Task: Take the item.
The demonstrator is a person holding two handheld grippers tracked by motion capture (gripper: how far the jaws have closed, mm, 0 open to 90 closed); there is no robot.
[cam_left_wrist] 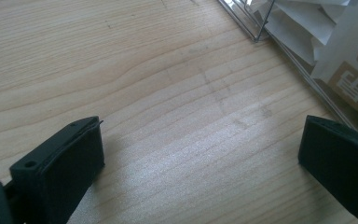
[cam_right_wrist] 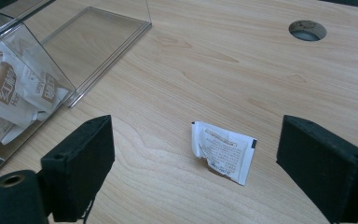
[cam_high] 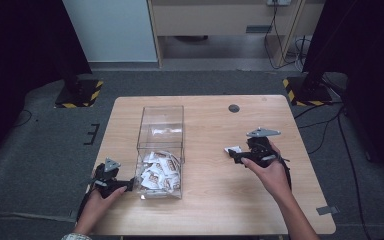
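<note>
A clear plastic box (cam_high: 160,131) stands on the wooden table, its near half holding several white and brown sachets (cam_high: 158,171). One white sachet (cam_right_wrist: 223,151) lies flat on the table to the right of the box, also seen as the sachet (cam_high: 233,149). My right gripper (cam_high: 235,156) hovers just behind it, open, with the sachet between and ahead of its jaws. My left gripper (cam_high: 128,187) rests open at the box's near left corner, over bare wood. The box wall (cam_left_wrist: 307,74) and sachets show at the upper right of the left gripper view.
A round cable hole (cam_high: 234,108) sits near the table's far edge, also the hole (cam_right_wrist: 307,30). The far half of the box (cam_right_wrist: 98,37) holds no sachets. Bare table (cam_high: 220,200) lies between the two hands. Dark stands with striped bases (cam_high: 80,94) flank the table on the floor.
</note>
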